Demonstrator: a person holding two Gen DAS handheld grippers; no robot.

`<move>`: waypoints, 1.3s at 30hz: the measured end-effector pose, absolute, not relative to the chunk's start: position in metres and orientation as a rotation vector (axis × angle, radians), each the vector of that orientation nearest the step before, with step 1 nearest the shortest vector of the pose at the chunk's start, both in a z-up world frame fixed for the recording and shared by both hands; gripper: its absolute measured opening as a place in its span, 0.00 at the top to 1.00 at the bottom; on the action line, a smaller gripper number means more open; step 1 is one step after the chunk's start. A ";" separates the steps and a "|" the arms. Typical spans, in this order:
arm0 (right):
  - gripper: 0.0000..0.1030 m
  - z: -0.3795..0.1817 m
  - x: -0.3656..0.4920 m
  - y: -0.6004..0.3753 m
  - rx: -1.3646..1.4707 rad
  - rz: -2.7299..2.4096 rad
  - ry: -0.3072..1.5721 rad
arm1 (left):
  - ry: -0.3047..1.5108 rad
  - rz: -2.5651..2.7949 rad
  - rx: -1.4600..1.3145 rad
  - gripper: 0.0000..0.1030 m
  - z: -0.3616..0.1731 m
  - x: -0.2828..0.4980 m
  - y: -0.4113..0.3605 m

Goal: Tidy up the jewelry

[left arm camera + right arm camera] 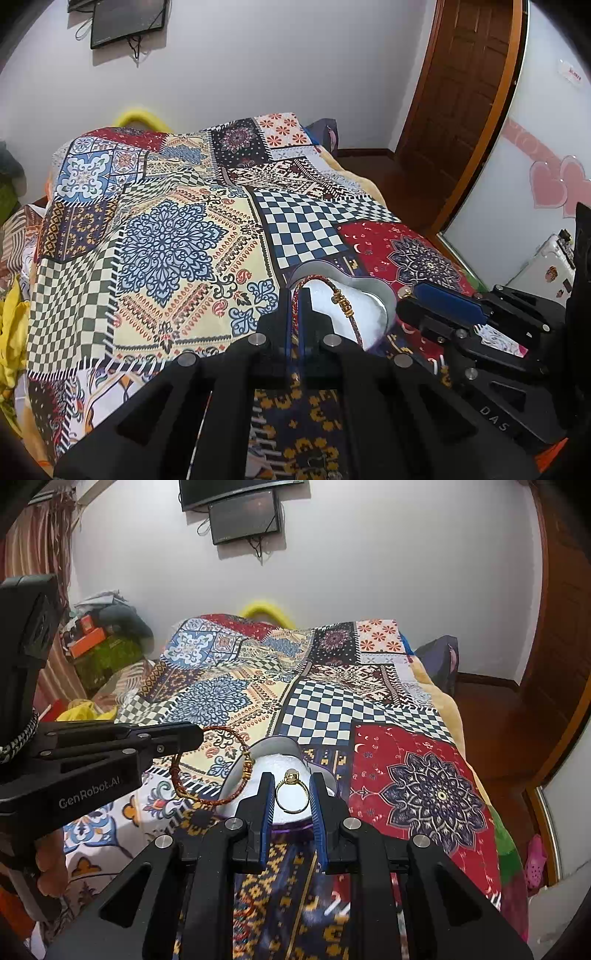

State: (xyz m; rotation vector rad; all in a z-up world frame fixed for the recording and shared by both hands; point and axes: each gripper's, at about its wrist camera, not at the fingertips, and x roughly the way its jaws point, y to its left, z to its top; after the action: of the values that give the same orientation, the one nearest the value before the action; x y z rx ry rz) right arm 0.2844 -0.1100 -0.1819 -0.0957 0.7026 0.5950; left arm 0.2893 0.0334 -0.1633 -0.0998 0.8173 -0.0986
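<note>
A heart-shaped jewelry box with a white foam inside lies open on the patchwork bedspread. My left gripper is shut on a red braided cord bracelet with gold beads. The bracelet hangs over the box's left edge in the right wrist view. My right gripper is shut on a gold ring with a pale stone and holds it upright just above the box's foam. The right gripper also shows in the left wrist view, to the right of the box.
The patchwork bedspread covers the bed. A wooden door stands at the right. Clutter and boxes sit at the bed's far left. A yellow item lies at the bed's head.
</note>
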 end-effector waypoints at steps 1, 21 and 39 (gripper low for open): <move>0.83 -0.184 0.288 -0.109 -0.096 0.600 0.712 | 0.821 -0.099 -0.095 0.99 -0.165 0.292 0.033; 0.83 -0.209 0.325 -0.091 -0.180 0.671 0.839 | 0.897 -0.133 -0.062 0.99 -0.194 0.322 0.023; 0.78 -0.185 0.311 -0.102 -0.173 0.656 0.811 | 0.858 -0.119 -0.011 0.83 -0.163 0.296 0.026</move>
State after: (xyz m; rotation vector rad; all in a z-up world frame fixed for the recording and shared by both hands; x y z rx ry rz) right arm 0.3108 -0.1019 -0.1852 -0.1734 0.8109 0.6560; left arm 0.2956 0.0263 -0.1628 -0.0115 0.8575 -0.1189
